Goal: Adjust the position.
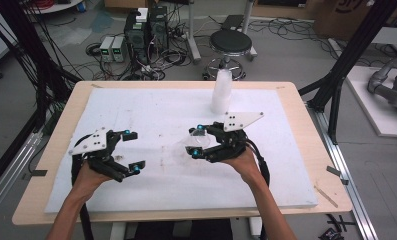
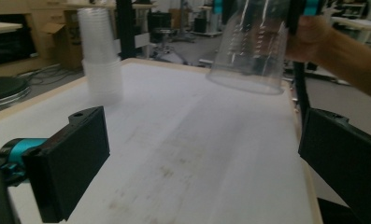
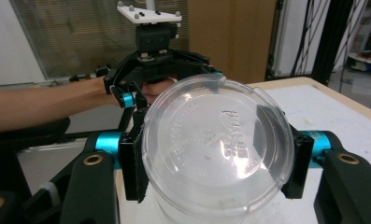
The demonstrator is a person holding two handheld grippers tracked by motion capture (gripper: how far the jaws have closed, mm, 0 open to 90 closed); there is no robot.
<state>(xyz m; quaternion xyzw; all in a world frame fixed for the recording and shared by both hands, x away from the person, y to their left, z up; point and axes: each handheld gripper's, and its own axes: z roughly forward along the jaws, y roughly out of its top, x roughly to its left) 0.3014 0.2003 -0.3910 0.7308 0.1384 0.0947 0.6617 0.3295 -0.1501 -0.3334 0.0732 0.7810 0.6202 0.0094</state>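
From the high view, the right gripper [image 1: 197, 140] holds a clear cup [image 1: 195, 143] above the white mat [image 1: 156, 110], near its middle. The left gripper [image 1: 133, 151] hovers well apart to the left, jaws wide with nothing between them. A stack of cups [image 1: 221, 91] stands upright at the far edge of the mat.

In the left gripper view, the jaws stand wide over bare mat [image 2: 192, 154]. The cup [image 2: 248, 46] hangs in the air ahead, mouth down and tilted, and the stack [image 2: 100, 56] stands to the left.

In the right gripper view, the pads clamp the cup [image 3: 216, 154] by its sides, its bottom facing the camera. The left gripper [image 3: 148, 65] sits beyond it, apart from it.

By my reading, one cup is off the stack and in hand. Setting it down, or passing it to the empty gripper, is not yet done.
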